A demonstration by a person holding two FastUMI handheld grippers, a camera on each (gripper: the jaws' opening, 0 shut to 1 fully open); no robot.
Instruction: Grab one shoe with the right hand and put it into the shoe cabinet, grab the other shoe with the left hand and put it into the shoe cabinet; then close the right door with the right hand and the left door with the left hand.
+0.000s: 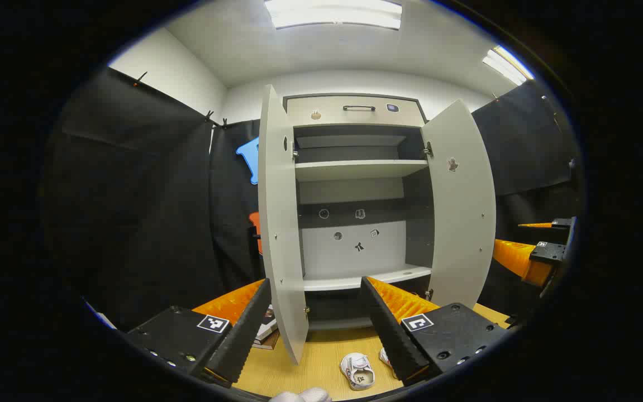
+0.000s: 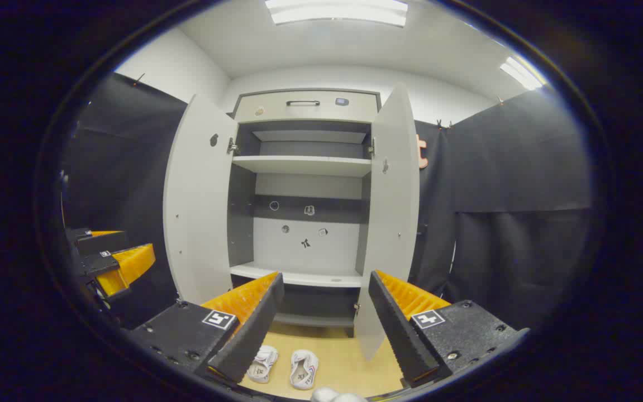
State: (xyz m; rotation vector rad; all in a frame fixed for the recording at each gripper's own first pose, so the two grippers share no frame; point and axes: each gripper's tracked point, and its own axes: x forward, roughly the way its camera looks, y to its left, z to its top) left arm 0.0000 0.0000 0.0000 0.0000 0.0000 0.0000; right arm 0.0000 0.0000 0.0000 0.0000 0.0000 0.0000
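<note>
White, small and soft-looking, the two shoes (image 2: 282,367) should weigh little, so with my right claw (image 2: 321,318) and left claw (image 1: 313,324) both spread and empty I'd pinch each across its firmer heel.

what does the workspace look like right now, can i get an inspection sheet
surface: light wooden table, bare around the shoes.
job's things: shoe cabinet stands with both doors open, left door and right door; its shelves hold no shoes. Two small white shoes lie side by side on the table before it.
clutter: some books by the left door's foot.
grippers: left gripper open, holding nothing; right gripper open, holding nothing; both off the shoes.
cables: nothing seen.
surroundings: black cloth wall, white ceiling with lit panels.
</note>
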